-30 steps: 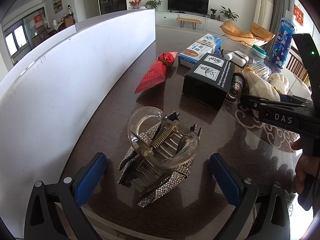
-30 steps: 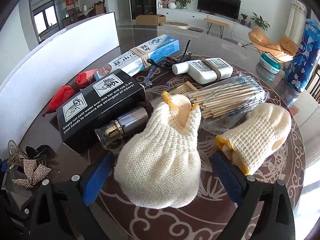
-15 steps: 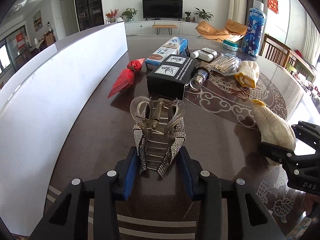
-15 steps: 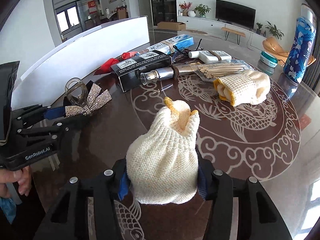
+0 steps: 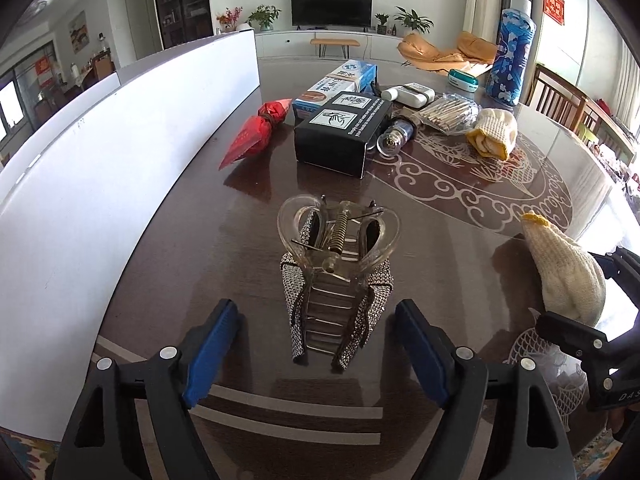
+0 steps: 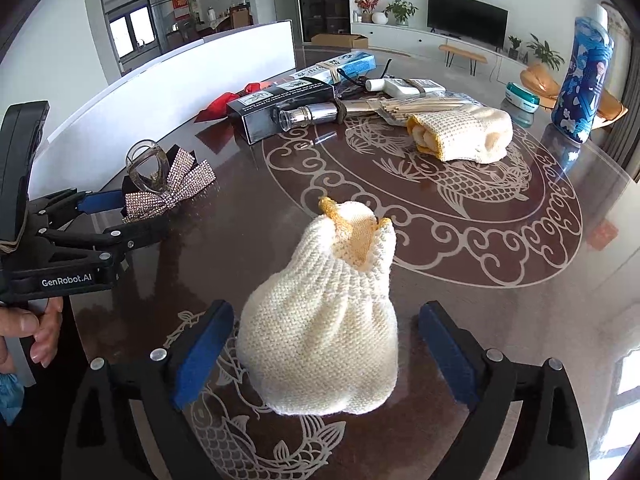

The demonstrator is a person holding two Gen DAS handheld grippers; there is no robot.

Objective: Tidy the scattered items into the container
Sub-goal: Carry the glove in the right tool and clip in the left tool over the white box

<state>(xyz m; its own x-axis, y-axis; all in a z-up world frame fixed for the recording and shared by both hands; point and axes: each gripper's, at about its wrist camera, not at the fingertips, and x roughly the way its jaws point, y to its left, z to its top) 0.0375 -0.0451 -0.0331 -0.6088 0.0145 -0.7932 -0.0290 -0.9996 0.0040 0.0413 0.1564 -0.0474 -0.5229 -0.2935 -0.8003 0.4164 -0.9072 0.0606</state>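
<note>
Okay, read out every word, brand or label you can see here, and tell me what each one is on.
"GenRobot.AI": body of the left hand-held gripper.
"DAS": partly cut off, on the right hand-held gripper.
Black box: white English print, too small to read.
Blue-and-white carton: characters too blurred to read.
Blue bottle and red wall hanging: unreadable.

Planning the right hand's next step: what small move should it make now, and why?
Probably draw the right gripper back from the glove: it clamped the glove a moment ago, and now its jaws stand open, clear of it.
</note>
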